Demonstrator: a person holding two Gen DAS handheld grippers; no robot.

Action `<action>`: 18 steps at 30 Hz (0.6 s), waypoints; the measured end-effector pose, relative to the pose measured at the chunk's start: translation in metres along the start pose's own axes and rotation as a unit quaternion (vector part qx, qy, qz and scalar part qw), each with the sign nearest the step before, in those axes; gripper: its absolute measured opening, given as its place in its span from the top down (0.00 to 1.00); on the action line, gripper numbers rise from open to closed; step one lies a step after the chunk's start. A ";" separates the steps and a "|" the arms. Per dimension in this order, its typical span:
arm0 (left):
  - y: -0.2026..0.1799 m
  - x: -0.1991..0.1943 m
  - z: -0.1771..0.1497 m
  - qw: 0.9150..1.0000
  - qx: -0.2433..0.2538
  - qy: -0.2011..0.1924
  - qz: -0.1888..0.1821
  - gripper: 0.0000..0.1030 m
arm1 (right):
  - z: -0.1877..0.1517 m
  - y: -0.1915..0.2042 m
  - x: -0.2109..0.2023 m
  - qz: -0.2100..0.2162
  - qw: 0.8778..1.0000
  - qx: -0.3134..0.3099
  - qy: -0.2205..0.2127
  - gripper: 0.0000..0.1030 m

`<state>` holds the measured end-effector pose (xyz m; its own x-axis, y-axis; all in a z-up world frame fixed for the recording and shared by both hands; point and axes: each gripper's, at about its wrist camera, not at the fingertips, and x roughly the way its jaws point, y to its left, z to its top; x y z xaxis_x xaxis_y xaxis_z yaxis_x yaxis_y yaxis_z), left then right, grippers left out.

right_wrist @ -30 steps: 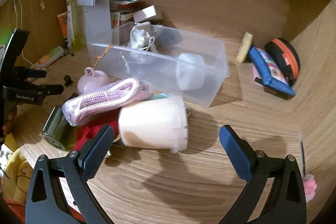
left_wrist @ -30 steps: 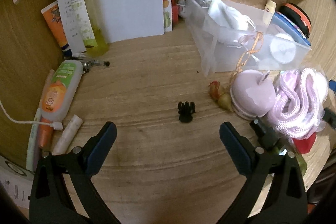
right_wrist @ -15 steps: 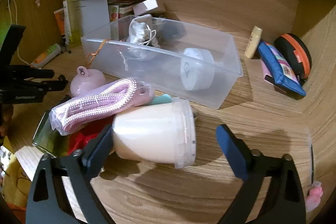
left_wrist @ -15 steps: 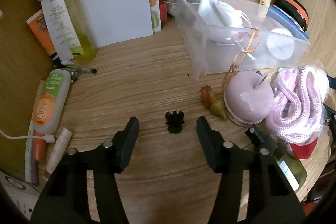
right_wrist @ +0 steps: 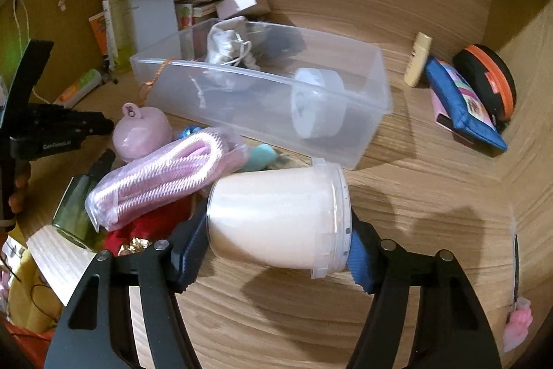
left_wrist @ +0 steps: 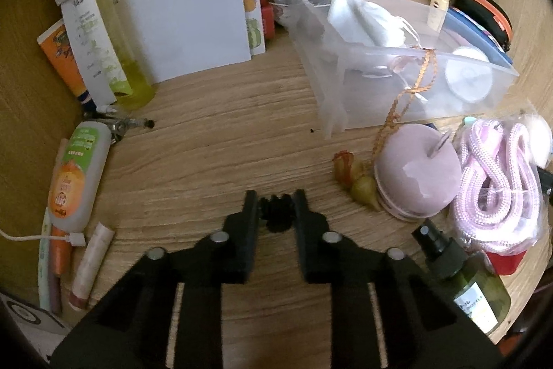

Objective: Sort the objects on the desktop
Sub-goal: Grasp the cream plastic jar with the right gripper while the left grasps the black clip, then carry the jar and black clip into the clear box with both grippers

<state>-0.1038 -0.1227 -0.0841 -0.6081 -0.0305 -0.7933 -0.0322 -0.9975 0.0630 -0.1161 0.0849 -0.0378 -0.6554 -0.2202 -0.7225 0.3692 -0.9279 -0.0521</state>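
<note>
My left gripper is shut on a small black hair clip that rests on the wooden desk. My right gripper is shut on a white plastic tub lying on its side, one blue pad at its base and one at its lid. A clear plastic bin stands behind, also in the right wrist view, with a white cloth pouch and a white round case inside. The left gripper shows at the left edge of the right wrist view.
A pink apple-shaped case, bagged pink rope and a green spray bottle lie right of the clip. Tubes, a yellow bottle and papers stand left. A blue pouch and orange-black case sit far right.
Both grippers moved forward and closed. The left one closed on the black clip; the right one closed on the white tub.
</note>
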 end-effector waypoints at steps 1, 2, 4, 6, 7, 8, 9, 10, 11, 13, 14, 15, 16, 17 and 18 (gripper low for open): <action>-0.001 0.000 0.000 1.000 0.002 -0.002 0.003 0.82 | -0.001 -0.003 -0.001 -0.002 1.000 0.003 0.000 0.37; -0.002 0.000 0.000 1.000 0.006 -0.004 0.005 0.82 | -0.001 -0.004 -0.002 -0.004 1.000 0.006 -0.001 0.37; -0.002 -0.003 0.001 1.000 0.008 -0.009 0.008 0.82 | -0.003 -0.010 -0.005 -0.008 1.000 0.012 -0.002 0.37; -0.003 -0.008 0.001 1.000 0.009 -0.018 0.011 0.82 | -0.004 -0.016 -0.007 -0.012 1.000 0.021 -0.004 0.37; -0.003 -0.010 0.002 1.000 0.008 -0.020 0.012 0.82 | -0.004 -0.018 -0.008 -0.012 1.000 0.024 -0.004 0.37; -0.002 -0.011 0.003 1.000 0.005 -0.022 0.011 0.82 | -0.005 -0.020 -0.009 -0.012 1.000 0.028 -0.004 0.37; -0.001 -0.013 0.004 1.000 0.001 -0.024 0.007 0.82 | -0.005 -0.024 -0.010 -0.011 0.999 0.034 -0.004 0.37; 0.000 -0.015 0.005 1.000 -0.003 -0.025 0.005 0.82 | -0.005 -0.026 -0.010 -0.010 0.999 0.038 -0.004 0.37; 0.001 -0.018 0.007 1.000 -0.009 -0.029 0.000 0.82 | -0.005 -0.029 -0.011 -0.008 0.999 0.042 -0.003 0.37; 0.000 -0.024 0.011 0.999 -0.017 -0.037 -0.005 0.82 | -0.005 -0.033 -0.012 -0.009 0.999 0.047 -0.005 0.37; 0.000 -0.028 0.013 0.999 -0.020 -0.043 -0.010 0.82 | -0.004 -0.034 -0.013 -0.011 0.999 0.048 -0.005 0.37; -0.001 -0.033 0.015 0.998 -0.024 -0.050 -0.015 0.82 | -0.004 -0.036 -0.014 -0.011 0.999 0.049 -0.006 0.38; -0.002 -0.037 0.016 0.998 -0.026 -0.056 -0.016 0.82 | -0.004 -0.037 -0.015 -0.011 0.999 0.050 -0.007 0.38; -0.003 -0.043 0.019 0.997 -0.026 -0.065 -0.018 0.82 | -0.004 -0.039 -0.016 -0.010 0.999 0.052 -0.008 0.38; -0.004 -0.045 0.020 0.997 -0.026 -0.070 -0.020 0.82 | -0.004 -0.040 -0.017 -0.011 0.999 0.052 -0.009 0.38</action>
<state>-0.0922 -0.1165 -0.0364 -0.7117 0.0153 -0.7023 -0.0203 -0.9998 -0.0013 -0.1172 0.1267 -0.0259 -0.6745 -0.2048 -0.7093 0.2854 -0.9584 0.0053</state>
